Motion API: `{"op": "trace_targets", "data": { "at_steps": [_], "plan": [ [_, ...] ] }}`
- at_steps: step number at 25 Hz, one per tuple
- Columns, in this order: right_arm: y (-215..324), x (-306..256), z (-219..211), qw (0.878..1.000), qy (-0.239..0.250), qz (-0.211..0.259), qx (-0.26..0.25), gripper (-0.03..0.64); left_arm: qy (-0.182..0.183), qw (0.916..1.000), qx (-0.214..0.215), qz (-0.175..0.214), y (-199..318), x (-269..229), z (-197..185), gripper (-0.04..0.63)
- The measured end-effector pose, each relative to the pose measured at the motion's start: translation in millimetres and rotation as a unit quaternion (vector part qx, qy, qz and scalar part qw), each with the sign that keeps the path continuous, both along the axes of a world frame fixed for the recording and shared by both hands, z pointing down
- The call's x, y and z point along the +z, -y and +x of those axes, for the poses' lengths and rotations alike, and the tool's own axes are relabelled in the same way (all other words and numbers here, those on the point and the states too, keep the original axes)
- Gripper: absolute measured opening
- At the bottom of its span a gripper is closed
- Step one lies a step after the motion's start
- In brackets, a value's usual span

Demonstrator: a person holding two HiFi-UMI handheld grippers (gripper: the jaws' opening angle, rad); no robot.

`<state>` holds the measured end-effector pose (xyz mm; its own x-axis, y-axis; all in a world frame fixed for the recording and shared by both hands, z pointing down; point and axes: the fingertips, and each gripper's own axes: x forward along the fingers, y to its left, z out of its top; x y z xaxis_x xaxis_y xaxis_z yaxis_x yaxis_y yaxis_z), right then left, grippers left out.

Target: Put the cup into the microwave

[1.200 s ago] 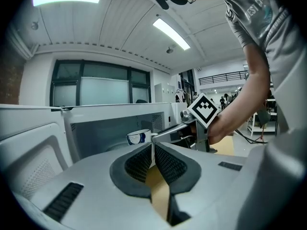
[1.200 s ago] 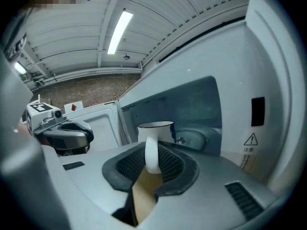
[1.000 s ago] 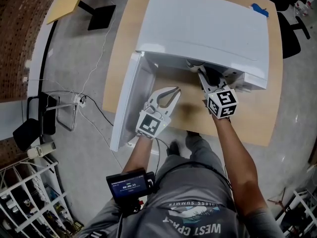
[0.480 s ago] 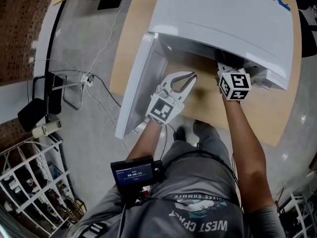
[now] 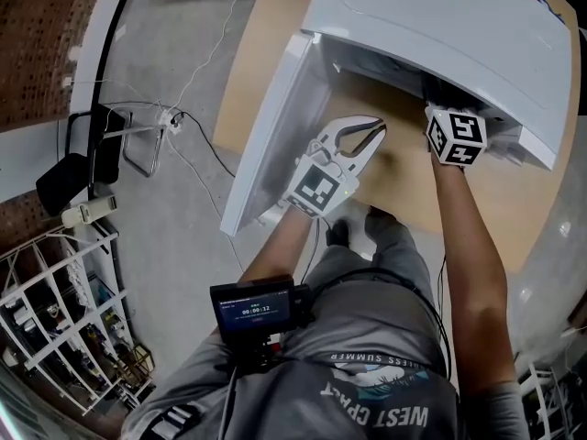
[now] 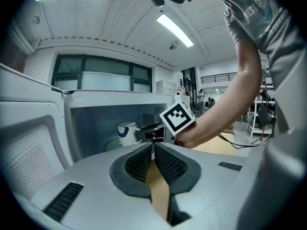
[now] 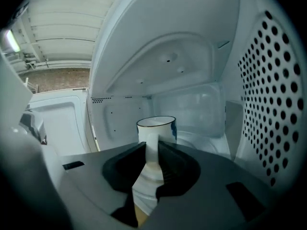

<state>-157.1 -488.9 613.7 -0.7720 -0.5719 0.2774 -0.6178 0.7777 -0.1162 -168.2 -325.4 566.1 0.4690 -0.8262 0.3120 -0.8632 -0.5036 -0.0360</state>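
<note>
The white microwave (image 5: 440,26) stands on a wooden table (image 5: 477,200) with its door (image 5: 275,136) swung open to the left. A white cup with a blue mark (image 7: 157,128) is inside the cavity, over the glass turntable. My right gripper (image 7: 152,150) is shut on the cup's handle; in the head view only its marker cube (image 5: 457,136) shows at the cavity mouth. The left gripper view shows the cup (image 6: 127,133) held inside. My left gripper (image 5: 376,131) hovers over the table in front of the opening, shut and empty.
The perforated right wall (image 7: 273,95) of the cavity is close beside the cup. On the floor to the left lie cables and a power strip (image 5: 170,117), a black chair (image 5: 64,181) and a white wire rack (image 5: 55,337).
My right gripper has gone further into the microwave with the cup, so its fingers are now hidden under the top. The left gripper has stayed in place.
</note>
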Motion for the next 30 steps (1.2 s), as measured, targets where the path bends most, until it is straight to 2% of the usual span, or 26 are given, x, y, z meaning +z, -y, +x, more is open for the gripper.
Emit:
{"op": "trace_targets", "data": {
  "at_steps": [6,10,13,21,25,26,27,30],
  "plan": [
    [-3.6,-1.0,-1.7,1.0,-0.009,0.001,-0.013,0.078,0.002,1.0,-0.001,0.0,-5.8,-3.6,-2.4,0.023],
    [-7.3,1.6,1.8,1.0,-0.015,-0.004,-0.011,0.13,0.001,1.0,0.001,0.002,-8.8,-6.6,-1.4,0.023],
    [-13.5,5.9,5.4,1.0,-0.016,-0.013,-0.009,0.141,0.001,1.0,0.003,0.003,-11.4,-8.5,0.5,0.023],
    [-36.7,7.1,19.7,0.999,-0.022,-0.027,-0.01,0.149,0.002,0.9999,0.009,0.011,-21.0,-20.3,4.9,0.023],
    [-49.9,-5.2,27.3,0.999,-0.006,-0.032,-0.01,0.147,0.004,0.9997,0.015,0.017,-27.1,-29.8,9.4,0.023],
    [-54.5,-9.6,27.9,0.999,0.0,-0.032,-0.014,0.133,0.004,0.9997,0.017,0.019,-28.6,-32.5,10.8,0.023],
    [-59.2,-13.7,28.4,0.999,0.005,-0.033,-0.02,0.07,0.004,0.9996,0.019,0.021,-30.0,-34.9,12.5,0.023],
    [-73.6,-18.7,29.7,0.998,0.019,-0.04,-0.037,0.02,0.006,0.9994,0.026,0.024,-35.2,-36.3,19.4,0.023]
  ]
}}
